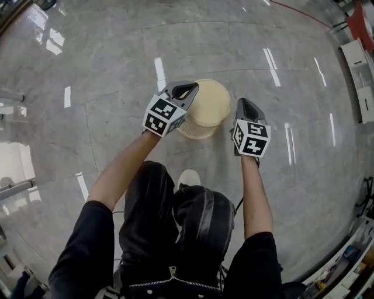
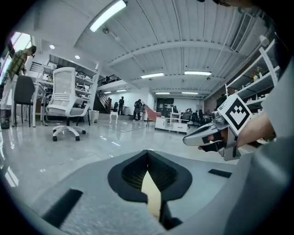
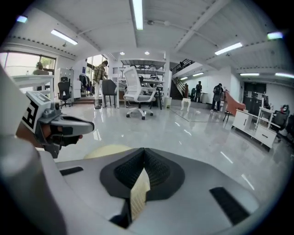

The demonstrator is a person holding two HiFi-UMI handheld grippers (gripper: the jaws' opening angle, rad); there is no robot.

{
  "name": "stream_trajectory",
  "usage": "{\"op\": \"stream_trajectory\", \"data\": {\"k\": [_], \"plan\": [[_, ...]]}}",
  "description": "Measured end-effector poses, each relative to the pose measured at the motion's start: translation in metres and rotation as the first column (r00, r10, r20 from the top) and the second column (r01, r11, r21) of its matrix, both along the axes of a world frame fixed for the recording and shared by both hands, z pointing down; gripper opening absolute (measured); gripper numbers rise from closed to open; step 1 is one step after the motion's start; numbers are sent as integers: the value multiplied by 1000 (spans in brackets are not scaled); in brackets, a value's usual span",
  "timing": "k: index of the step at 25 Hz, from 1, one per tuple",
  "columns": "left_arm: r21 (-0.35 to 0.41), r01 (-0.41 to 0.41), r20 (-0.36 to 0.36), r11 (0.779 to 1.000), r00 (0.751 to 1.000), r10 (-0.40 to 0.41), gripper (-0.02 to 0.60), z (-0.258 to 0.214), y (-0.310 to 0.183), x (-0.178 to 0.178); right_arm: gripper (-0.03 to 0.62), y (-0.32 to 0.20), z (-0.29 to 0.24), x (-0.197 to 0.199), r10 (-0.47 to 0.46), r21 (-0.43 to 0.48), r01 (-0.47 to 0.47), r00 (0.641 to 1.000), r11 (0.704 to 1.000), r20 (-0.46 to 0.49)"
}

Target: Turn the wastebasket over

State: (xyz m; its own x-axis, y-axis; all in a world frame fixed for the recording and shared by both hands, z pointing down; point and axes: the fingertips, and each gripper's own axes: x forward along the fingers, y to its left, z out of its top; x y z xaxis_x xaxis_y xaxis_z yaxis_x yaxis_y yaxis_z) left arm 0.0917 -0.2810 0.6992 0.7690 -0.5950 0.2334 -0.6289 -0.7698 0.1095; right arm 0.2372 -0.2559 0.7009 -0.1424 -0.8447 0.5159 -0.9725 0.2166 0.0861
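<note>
Both jaws pinching wastebasket (image 1: 207,105) edge, opposite sides

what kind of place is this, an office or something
Most likely a large open-plan office or lab hall: a wide polished stone-look floor, a white office chair on casters, and long strip lights overhead.

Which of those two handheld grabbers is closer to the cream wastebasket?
Left. In the head view the left gripper overlaps the wastebasket at its left edge; the right gripper sits just off its right side, with a narrow gap showing between them.
</note>
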Motion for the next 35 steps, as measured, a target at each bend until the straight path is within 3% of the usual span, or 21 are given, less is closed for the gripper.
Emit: {"op": "stream_trajectory", "data": {"k": [5, 9, 16, 20, 28, 31, 35], "plan": [[-34, 12, 1, 999, 1000, -12, 3, -90, 18, -27, 11, 6, -104, -46, -87, 42, 86, 996, 995, 29], [-48, 18, -9, 999, 1000, -18, 3, -202, 42, -49, 11, 22, -214, -76, -116, 31, 115, 992, 993, 42], [-73, 32, -33, 997, 999, -35, 3, -415, 122, -88, 11, 93, -417, -122, -136, 2, 136, 989, 991, 60], [-140, 101, -62, 985, 992, -110, 3, -507, 166, -109, 11, 147, -512, -139, -100, 13, 100, 993, 995, 63], [-67, 170, -62, 983, 983, -174, 3, -623, 259, -126, 11, 243, -639, -165, -88, 160, 71, 991, 985, 102], [-38, 180, -66, 983, 981, -182, 3, -653, 297, -126, 11, 278, -665, -169, -70, 210, 46, 991, 977, 111], [-11, 189, -62, 982, 980, -189, 3, -672, 345, -128, 11, 329, -675, -181, -68, 205, 43, 991, 978, 117]]}}
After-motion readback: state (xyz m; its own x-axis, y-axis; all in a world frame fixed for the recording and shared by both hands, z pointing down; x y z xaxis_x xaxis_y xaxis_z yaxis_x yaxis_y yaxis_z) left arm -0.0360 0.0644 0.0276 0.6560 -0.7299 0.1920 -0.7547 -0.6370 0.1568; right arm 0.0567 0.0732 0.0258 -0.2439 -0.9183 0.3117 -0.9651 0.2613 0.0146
